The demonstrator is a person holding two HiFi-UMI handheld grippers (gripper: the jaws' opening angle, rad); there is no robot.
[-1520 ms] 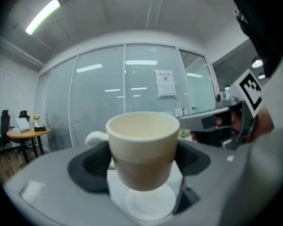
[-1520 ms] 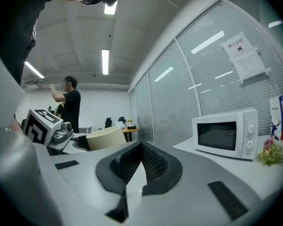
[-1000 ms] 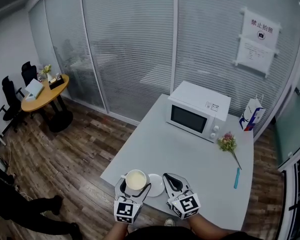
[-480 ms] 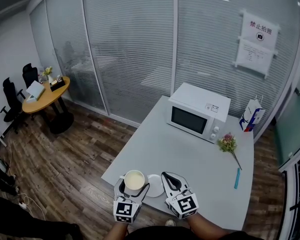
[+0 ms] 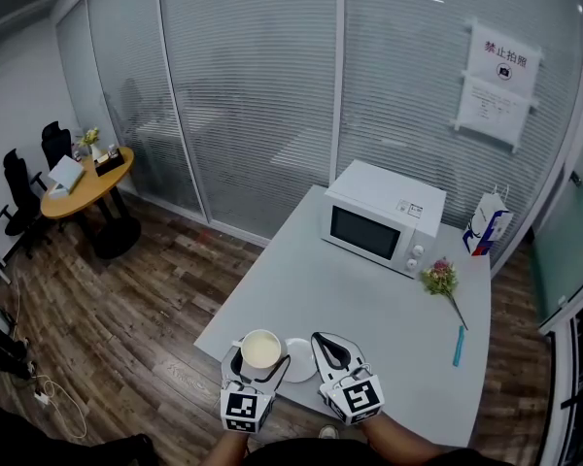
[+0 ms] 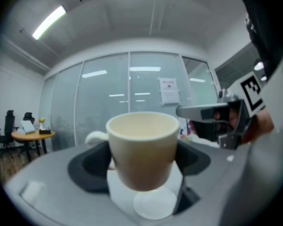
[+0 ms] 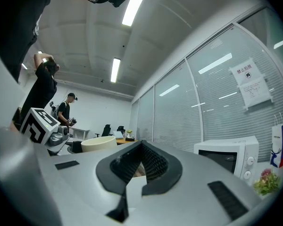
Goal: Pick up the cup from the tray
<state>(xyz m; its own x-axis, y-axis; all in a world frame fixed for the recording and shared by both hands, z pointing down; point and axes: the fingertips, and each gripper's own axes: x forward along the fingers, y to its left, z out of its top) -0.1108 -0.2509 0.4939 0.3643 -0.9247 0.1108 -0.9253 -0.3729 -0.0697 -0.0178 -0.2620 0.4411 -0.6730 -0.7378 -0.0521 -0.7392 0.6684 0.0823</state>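
Left gripper (image 5: pixel 259 369): jaws clamped on the cup (image 5: pixel 261 349), one dark pad pressed to each side of its wall, below the rim.
Cup: cream, upright and empty as far as its mouth shows. Its handle (image 6: pixel 95 136) sticks out free on the left, clear of the pads.
Where the cup is: off the tray (image 5: pixel 303 358), just to its left, over the near edge of the desk (image 5: pixel 350 289). No view shows whether its base is clear of the desk.
Tray: a small white round dish, bare, lying between the two grippers.
Right gripper (image 7: pixel 140 159): jaws together with nothing in them, held just right of the tray.
Step in hand: the pick looks made or all but made, and what is left is to carry the cup clear.
Doing it well: keep the squeeze steady and the cup level. Raise it straight up rather than sideways, so the base does not catch the tray's rim.
Watch for: the wall narrows downward and looks smooth, so a slack grip could let the cup slide. The desk edge is close below.
Far end: the microwave (image 5: pixel 382 216) stands well apart, no hindrance.
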